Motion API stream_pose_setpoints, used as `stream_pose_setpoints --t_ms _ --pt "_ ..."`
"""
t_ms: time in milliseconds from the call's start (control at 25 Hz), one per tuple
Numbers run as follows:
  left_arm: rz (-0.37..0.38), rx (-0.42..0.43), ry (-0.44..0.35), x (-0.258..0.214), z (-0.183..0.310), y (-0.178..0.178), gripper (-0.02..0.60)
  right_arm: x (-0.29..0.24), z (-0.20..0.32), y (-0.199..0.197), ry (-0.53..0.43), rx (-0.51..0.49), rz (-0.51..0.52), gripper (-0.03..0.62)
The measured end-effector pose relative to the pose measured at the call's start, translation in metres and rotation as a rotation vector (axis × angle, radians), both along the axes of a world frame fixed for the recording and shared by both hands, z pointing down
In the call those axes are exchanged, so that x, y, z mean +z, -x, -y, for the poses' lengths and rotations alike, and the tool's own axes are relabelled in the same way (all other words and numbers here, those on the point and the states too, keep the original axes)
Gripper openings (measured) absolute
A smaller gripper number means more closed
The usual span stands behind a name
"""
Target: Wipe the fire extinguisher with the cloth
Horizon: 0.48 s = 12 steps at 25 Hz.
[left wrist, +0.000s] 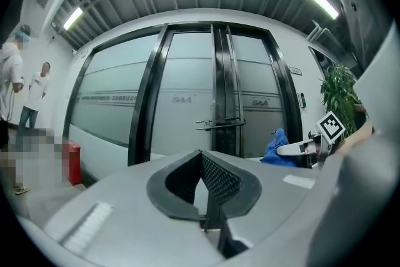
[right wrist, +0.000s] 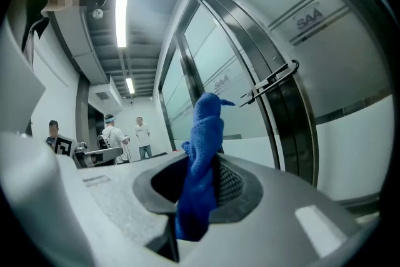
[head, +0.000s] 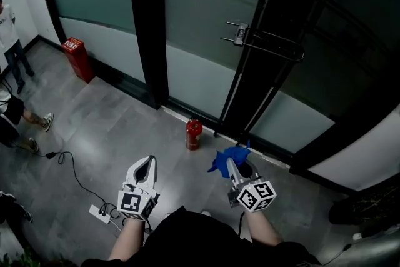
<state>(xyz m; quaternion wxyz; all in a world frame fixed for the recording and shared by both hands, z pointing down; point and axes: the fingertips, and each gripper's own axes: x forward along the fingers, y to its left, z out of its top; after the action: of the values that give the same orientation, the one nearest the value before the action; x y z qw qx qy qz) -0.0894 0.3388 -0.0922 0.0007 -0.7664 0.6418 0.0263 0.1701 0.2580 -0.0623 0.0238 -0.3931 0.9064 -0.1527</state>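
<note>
Head view: fire extinguisher (head: 194,134) stands upright on the floor (head: 94,134) at the foot of the glass door (head: 206,40), ahead of both grippers and apart from them. Right gripper (head: 229,163) has its fingers clamped on the blue cloth (head: 226,156). Right gripper view confirms it: cloth bunched between the fingers and sticking up past the tips. Left gripper (head: 149,162) has its fingers closed together with nothing in them, per the left gripper view. Cloth hangs near the extinguisher, a bit to its right, not touching it. Progress call: cloth is in hand, wiping not started, no contact yet. Left to do: bring the cloth down onto the red body and rub it over. Left gripper could steady the cylinder, since it looks easy to tip. Can't tell from these views how dirty the extinguisher is.
</note>
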Motion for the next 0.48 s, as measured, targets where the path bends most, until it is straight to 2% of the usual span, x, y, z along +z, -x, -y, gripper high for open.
stream_pose_setpoints --t_ms 240,480 --pt "-0.018 0.038 0.008 0.007 -0.001 -0.007 0.006 0.008 0.003 -0.005 -0.007 0.029 -0.022 0.087" --pt "-0.022 0.023 0.032 0.019 -0.004 0.005 0.008 0.004 -0.002 0.003 -0.029 0.014 -0.019 0.087"
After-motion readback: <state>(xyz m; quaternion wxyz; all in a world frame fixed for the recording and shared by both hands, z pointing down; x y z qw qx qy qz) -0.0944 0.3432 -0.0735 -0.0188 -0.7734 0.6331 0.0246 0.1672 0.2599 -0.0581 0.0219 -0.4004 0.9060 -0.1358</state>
